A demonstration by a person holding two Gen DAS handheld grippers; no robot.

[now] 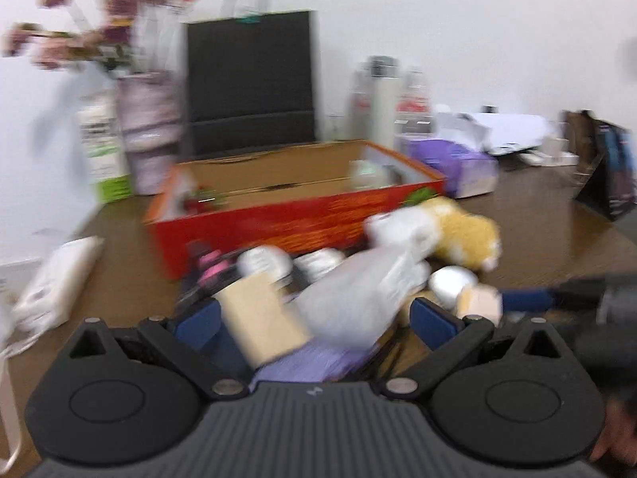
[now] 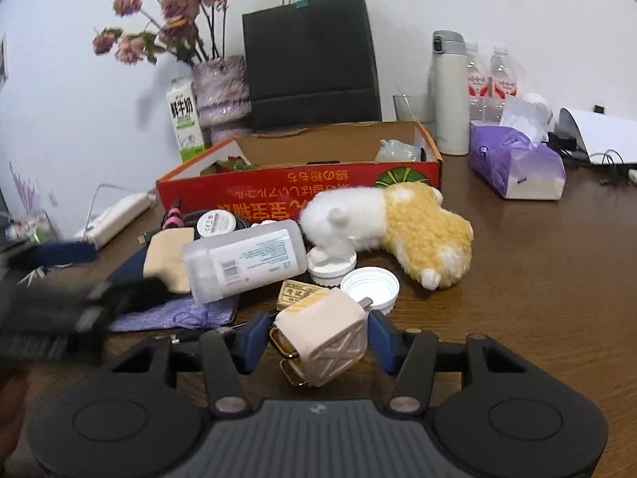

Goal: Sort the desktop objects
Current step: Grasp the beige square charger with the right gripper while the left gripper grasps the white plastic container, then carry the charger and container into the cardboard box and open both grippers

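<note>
Nearest in the right wrist view, we are seeing the right gripper (image 2: 318, 334) with a beige pouch (image 2: 322, 328) between its blue pads; contact is unclear. The left gripper (image 1: 314, 318) is standing apart over a blurred clear bottle (image 1: 350, 298) that only the right view is resolving. Beyond, a plush toy (image 2: 402, 231) is lying against the red box (image 2: 298, 187) on the table (image 2: 537, 279).

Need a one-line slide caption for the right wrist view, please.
Right gripper brackets a small beige pouch on the brown desk, before a toppled plastic bottle, plush dog and red box.
</note>
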